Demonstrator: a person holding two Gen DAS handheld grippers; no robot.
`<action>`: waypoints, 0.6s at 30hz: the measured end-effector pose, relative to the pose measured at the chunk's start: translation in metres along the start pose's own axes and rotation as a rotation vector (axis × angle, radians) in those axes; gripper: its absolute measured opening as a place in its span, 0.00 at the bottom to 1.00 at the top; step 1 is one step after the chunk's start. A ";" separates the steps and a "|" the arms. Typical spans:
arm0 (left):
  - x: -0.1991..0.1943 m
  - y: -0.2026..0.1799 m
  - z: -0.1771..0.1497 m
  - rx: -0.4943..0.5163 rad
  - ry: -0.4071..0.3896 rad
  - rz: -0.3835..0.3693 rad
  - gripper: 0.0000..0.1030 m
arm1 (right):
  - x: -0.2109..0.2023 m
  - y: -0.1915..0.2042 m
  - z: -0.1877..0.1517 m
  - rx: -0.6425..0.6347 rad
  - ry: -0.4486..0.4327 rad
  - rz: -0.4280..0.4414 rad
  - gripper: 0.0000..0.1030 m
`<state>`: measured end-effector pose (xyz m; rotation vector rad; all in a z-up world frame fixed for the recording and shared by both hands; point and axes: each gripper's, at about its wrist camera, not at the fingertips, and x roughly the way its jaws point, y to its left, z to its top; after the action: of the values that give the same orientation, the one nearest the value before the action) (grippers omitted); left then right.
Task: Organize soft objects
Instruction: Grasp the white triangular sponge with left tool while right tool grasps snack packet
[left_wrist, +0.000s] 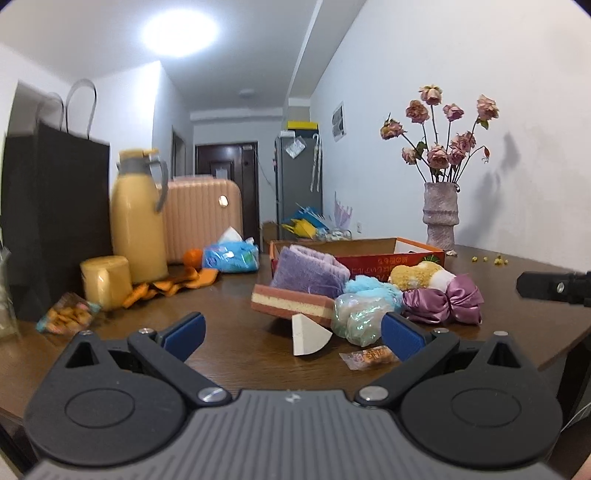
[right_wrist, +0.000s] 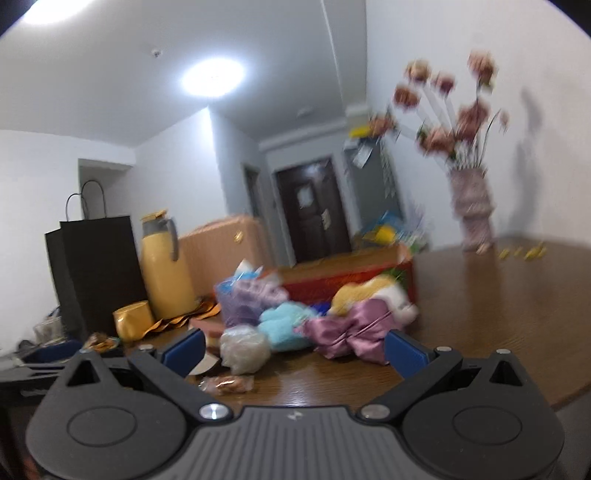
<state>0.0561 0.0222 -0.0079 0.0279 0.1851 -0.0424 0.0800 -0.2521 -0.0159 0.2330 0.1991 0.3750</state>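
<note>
Both grippers hang low over the wooden table (left_wrist: 236, 354) with their blue-padded jaws spread wide and nothing between them. The left gripper (left_wrist: 291, 334) faces a heap of soft things near the middle of the table: a purple towel (left_wrist: 308, 271) leans on a pink-and-cream sponge (left_wrist: 291, 304), which rests on a white wedge-shaped piece (left_wrist: 308, 336). Just right of the sponge lies a crinkly iridescent bundle (left_wrist: 356, 319), with a light blue fluffy item (left_wrist: 373, 290) behind it, a mauve satin bow (left_wrist: 448, 301) to its right and a yellow-and-white plush (left_wrist: 419, 277) behind the bow. A small wrapped snack (left_wrist: 371, 356) lies on the table in front of the bundle. Behind the heap stands an open red-sided cardboard box (left_wrist: 388, 258).

The right gripper (right_wrist: 295, 349), in a blurred view, points at the same heap, the satin bow nearest its right finger. Off to the left stand a yellow flask (left_wrist: 136, 218), a black paper bag (left_wrist: 55, 206) and a blue tissue pack (left_wrist: 231, 256); a vase of dried roses (left_wrist: 441, 218) stands by the wall
</note>
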 end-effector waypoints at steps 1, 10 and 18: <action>0.007 0.002 -0.001 -0.009 0.009 -0.013 1.00 | 0.010 0.000 0.002 -0.014 0.034 0.016 1.00; 0.057 0.009 -0.004 0.006 0.109 -0.014 1.00 | 0.095 0.027 -0.004 -0.101 0.220 0.077 0.79; 0.092 0.030 -0.001 -0.008 0.215 0.039 1.00 | 0.134 0.067 -0.014 -0.268 0.300 0.190 0.70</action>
<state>0.1477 0.0481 -0.0252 0.0283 0.3996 0.0007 0.1763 -0.1373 -0.0318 -0.0712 0.4194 0.6205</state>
